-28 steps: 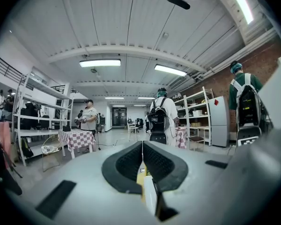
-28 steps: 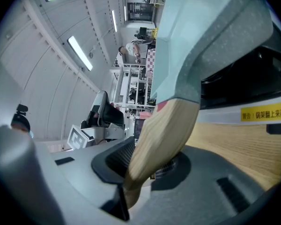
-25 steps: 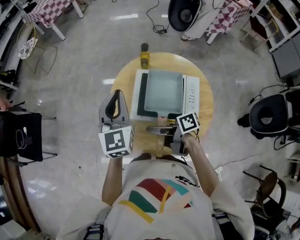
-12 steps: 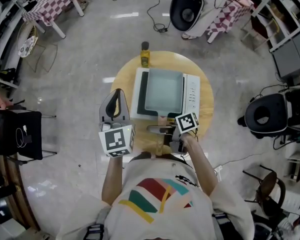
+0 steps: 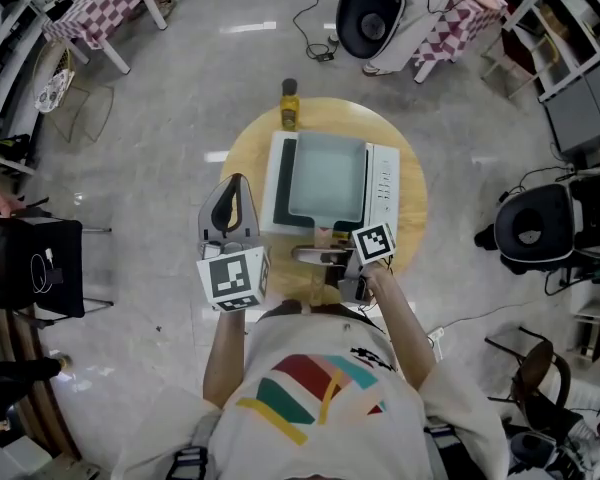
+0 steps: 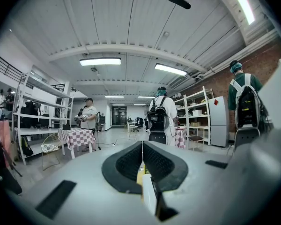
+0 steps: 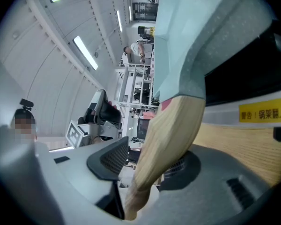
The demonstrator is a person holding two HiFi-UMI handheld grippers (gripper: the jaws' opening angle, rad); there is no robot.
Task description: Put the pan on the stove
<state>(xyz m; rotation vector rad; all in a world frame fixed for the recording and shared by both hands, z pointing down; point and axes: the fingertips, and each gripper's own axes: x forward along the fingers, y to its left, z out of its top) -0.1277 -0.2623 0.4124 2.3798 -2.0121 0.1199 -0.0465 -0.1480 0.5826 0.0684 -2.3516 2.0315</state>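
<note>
The right claw is opening around the pan's wooden handle. In the right gripper view the handle runs between the 2 jaws. 1 ribbed pad stands clear of it with a gap showing. The other pad lies just under it, and I cannot tell if they touch. The grip reads as released, with the handle loose between the jaws.

Straight ahead of this claw, the square pale-green pan sits flat on the white stove, its handle pointing back into the jaws. The stove's control strip lies ahead and a little right of the claw. A yellow label on the stove's front edge shows just right of the handle. The stove rests on a round wooden table. Far beyond the claw, past the stove, 1 bottle stands at the table's far edge.

The left claw hangs to the left of the right claw, beside the stove's left edge and apart from it. In the left gripper view its 2 jaws are clenched together with nothing between them.
</note>
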